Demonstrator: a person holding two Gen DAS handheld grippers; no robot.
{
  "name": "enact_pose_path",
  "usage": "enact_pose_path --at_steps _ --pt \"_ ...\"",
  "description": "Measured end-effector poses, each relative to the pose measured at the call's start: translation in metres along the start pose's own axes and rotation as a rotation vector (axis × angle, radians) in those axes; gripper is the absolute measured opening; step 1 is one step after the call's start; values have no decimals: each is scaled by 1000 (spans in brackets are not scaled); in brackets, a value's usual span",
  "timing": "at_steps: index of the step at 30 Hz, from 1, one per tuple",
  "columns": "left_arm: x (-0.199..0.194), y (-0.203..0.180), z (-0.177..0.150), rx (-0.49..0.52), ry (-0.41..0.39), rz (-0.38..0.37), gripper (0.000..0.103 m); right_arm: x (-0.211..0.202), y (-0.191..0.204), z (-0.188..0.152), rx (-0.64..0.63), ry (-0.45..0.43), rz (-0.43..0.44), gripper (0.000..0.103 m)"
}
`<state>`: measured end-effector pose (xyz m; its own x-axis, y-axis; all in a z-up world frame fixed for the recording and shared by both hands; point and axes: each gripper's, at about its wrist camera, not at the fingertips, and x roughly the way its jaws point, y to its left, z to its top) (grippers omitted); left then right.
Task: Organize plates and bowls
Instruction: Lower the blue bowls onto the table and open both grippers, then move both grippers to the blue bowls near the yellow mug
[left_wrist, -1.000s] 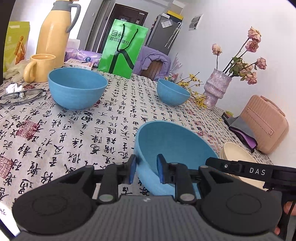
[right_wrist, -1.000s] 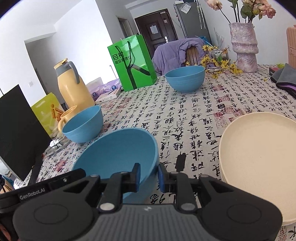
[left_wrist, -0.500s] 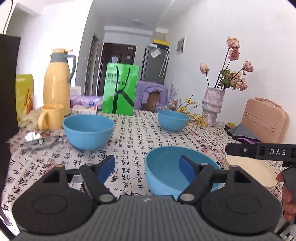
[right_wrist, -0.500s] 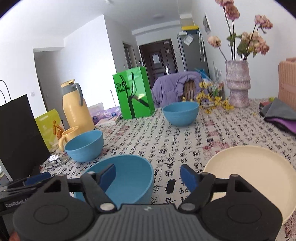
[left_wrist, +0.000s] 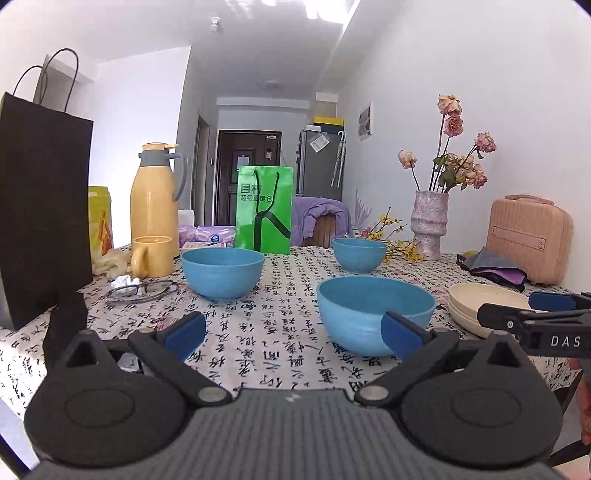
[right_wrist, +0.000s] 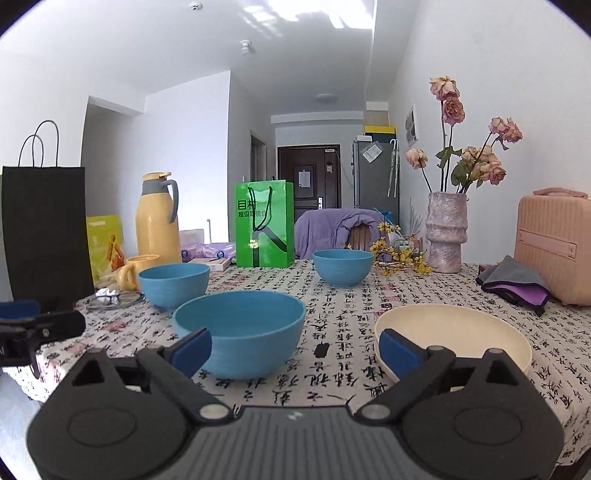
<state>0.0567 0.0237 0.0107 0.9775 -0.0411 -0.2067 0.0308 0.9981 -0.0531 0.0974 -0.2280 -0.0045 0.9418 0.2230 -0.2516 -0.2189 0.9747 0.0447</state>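
Observation:
Three blue bowls stand on the patterned tablecloth. The nearest blue bowl (left_wrist: 375, 314) (right_wrist: 240, 336) sits free at the front, with a second bowl (left_wrist: 222, 271) (right_wrist: 173, 278) to its left and a third bowl (left_wrist: 359, 254) (right_wrist: 342, 266) farther back. Cream plates (left_wrist: 476, 301) (right_wrist: 452, 332) are stacked at the front right. My left gripper (left_wrist: 293, 332) hangs short of the nearest bowl, jaws still opening, nothing between them. My right gripper (right_wrist: 295, 347) is also opening and empty, between the bowl and the plates.
A yellow thermos (left_wrist: 155, 206), yellow mug (left_wrist: 152, 256), glasses (left_wrist: 142, 290) and black paper bag (left_wrist: 42, 206) crowd the left side. A green bag (left_wrist: 264, 208) stands at the back. On the right are a flower vase (left_wrist: 430, 225), pink case (left_wrist: 528, 240) and folded cloths (left_wrist: 495, 267).
Both grippers let go of the nearest bowl's rim, opened wide and drew back from it. Both views levelled out, so more of the room shows.

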Motion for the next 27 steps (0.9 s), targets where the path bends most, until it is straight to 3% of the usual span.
enact_pose_path --at_steps 10,21,27 --pt "-26 18 -27 -11 20 52 103 -28 49 -38 -50 49 105 99" --pt "-21 24 -31 -14 35 65 103 -23 50 -40 -57 66 114 99" --pt "-15 29 -24 -17 38 74 103 -17 54 -33 -68 32 121 99"
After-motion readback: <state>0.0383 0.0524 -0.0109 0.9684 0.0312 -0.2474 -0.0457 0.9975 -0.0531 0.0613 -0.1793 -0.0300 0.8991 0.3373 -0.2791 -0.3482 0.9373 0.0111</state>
